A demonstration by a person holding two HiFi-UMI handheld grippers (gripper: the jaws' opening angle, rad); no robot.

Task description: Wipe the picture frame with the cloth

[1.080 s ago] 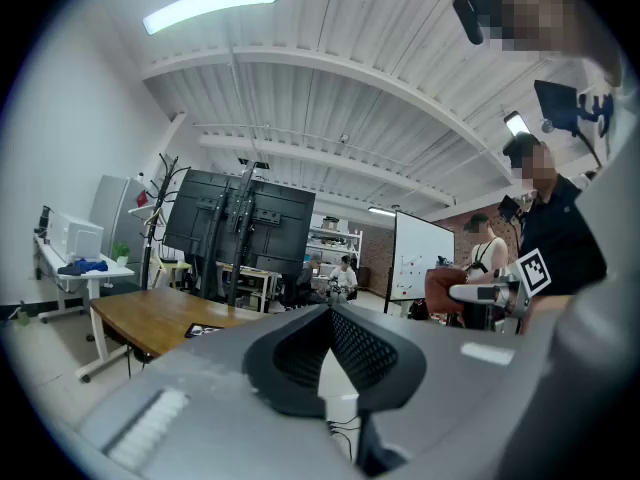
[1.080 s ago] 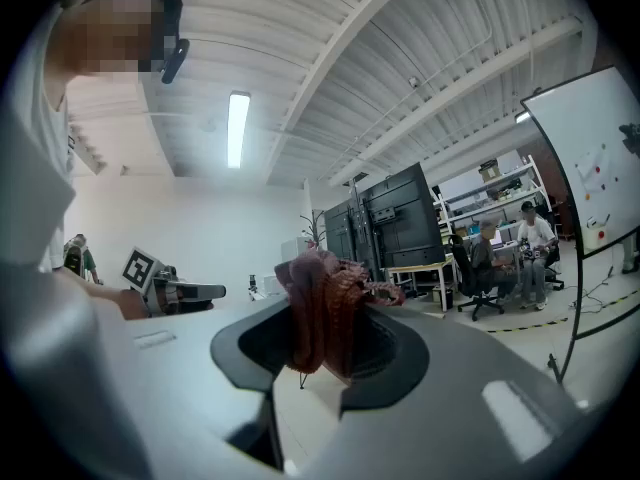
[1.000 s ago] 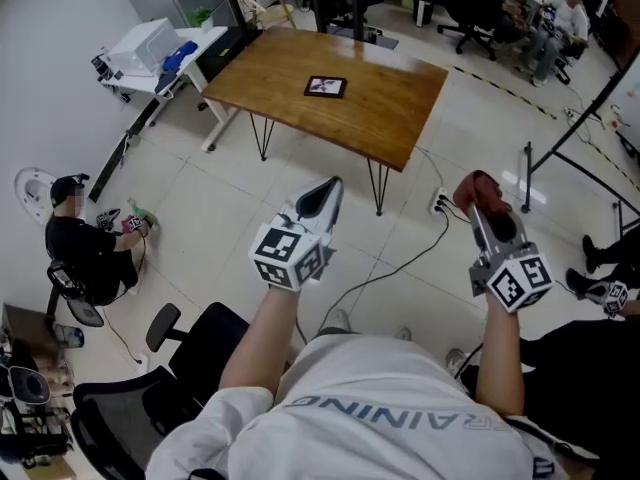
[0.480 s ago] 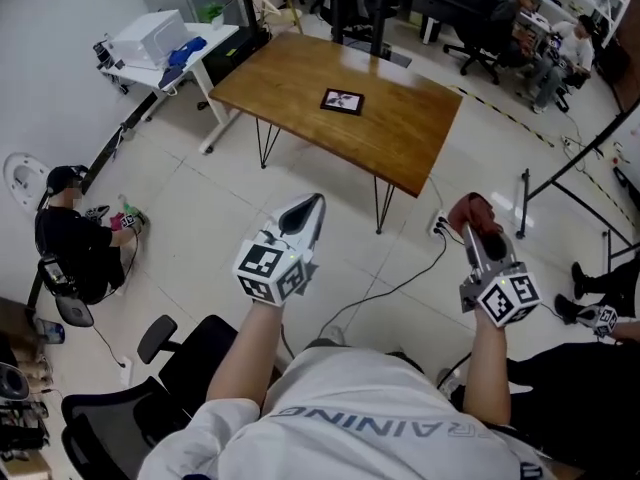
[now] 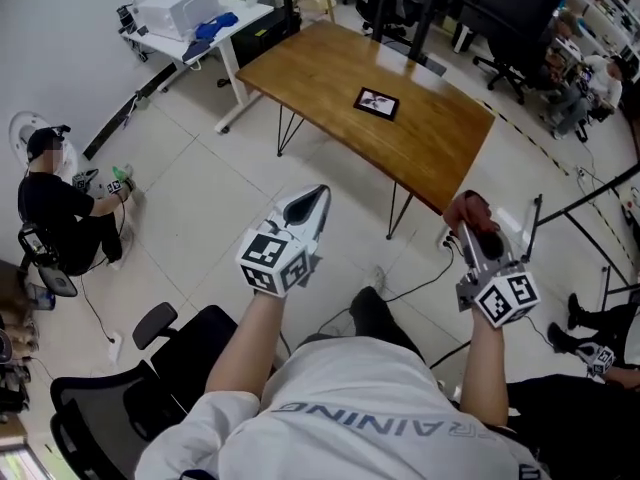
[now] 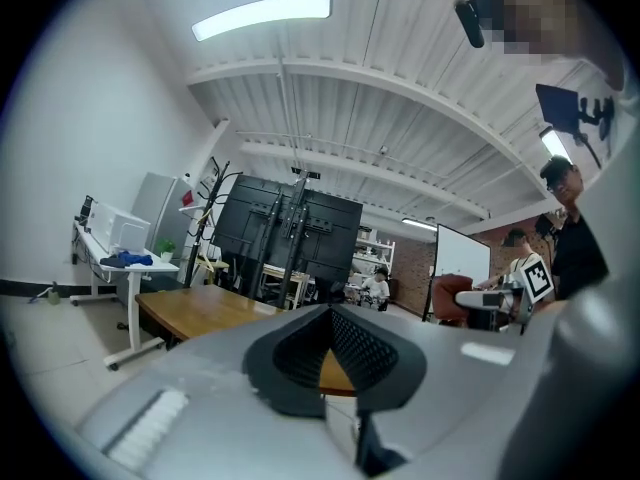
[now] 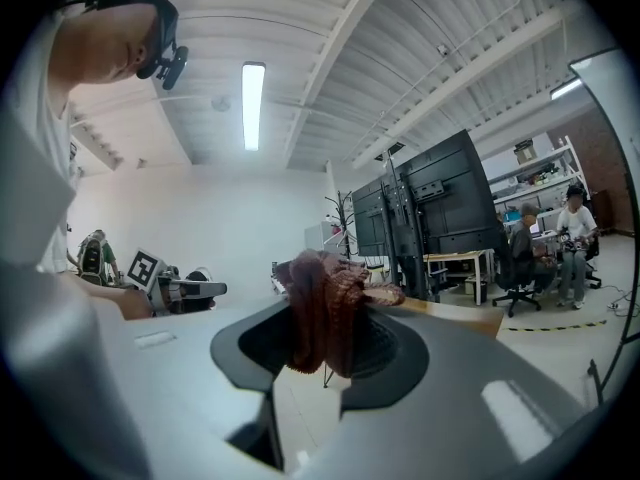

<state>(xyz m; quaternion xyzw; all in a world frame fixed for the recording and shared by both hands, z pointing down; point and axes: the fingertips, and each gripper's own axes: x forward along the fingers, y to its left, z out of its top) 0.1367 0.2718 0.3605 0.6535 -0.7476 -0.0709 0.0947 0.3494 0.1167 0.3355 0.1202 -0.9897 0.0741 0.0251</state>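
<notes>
Change: the wooden table and the picture frame on it sit further right in the head view than a second ago; both grippers keep much the same spots
Left gripper: jaws closed together with nothing between them, held in the air, tips toward the table
Right gripper: jaws clamped on the cloth, a dark red-brown bunch that sticks up past the tips
Picture frame: flat on the tabletop, well apart from both grippers and beyond their tips
Side desk: carries a white box and a blue thing
Floor, left: a seated person
</notes>
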